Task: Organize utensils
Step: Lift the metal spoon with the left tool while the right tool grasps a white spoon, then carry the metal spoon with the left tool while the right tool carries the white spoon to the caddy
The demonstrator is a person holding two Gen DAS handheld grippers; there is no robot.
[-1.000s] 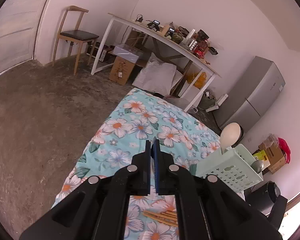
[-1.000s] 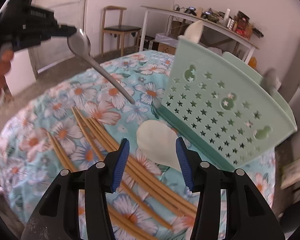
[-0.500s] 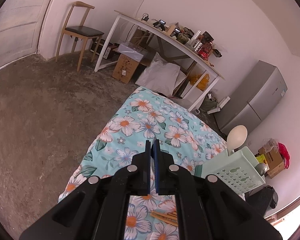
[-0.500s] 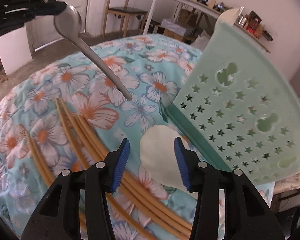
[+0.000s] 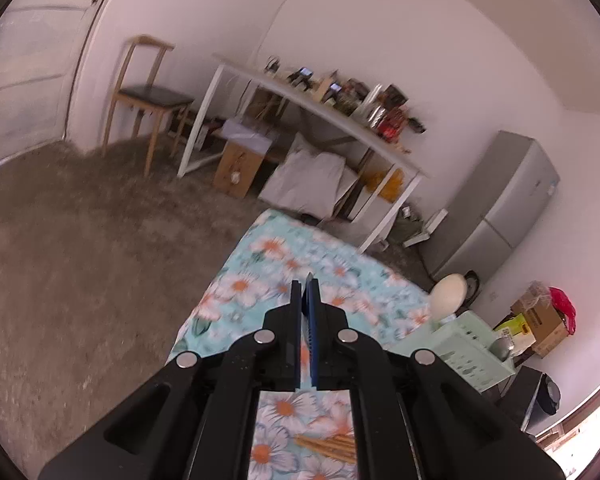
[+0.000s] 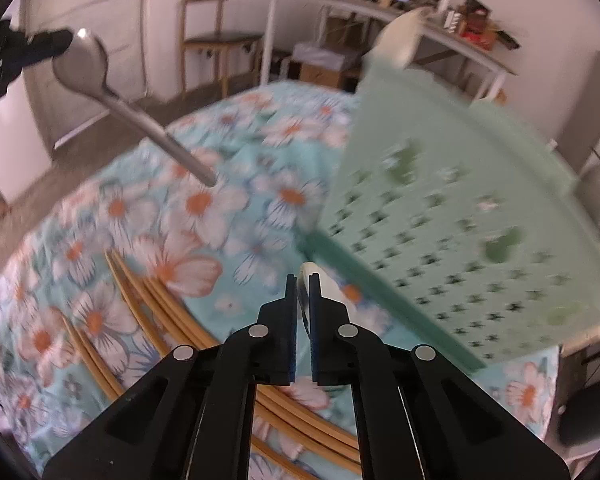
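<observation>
The left hand-held gripper (image 5: 307,286) has its blue-padded fingers pinched almost together on the bowl end of a long grey metal spoon (image 6: 112,92), which the right wrist view shows held high above the bench (image 6: 236,248), handle slanting down toward its turquoise cloth printed with white and orange flowers. In the left wrist view only a thin sliver of the spoon shows between the pads.

The right hand-held gripper (image 6: 303,286) is closed to a narrow gap on a white plastic spoon (image 6: 320,284), of which a pale end sticks out past the fingertips; the picture is blurred, so how much of it lifts clear of the cloth is hard to tell. Just beside it on the right stands the mint-green plastic utensil basket (image 6: 460,208) with star-shaped holes, and another white spoon (image 6: 400,40) rises from its far corner. Several tan bamboo chopsticks (image 6: 148,304) lie on the cloth to the left of this gripper.
</observation>
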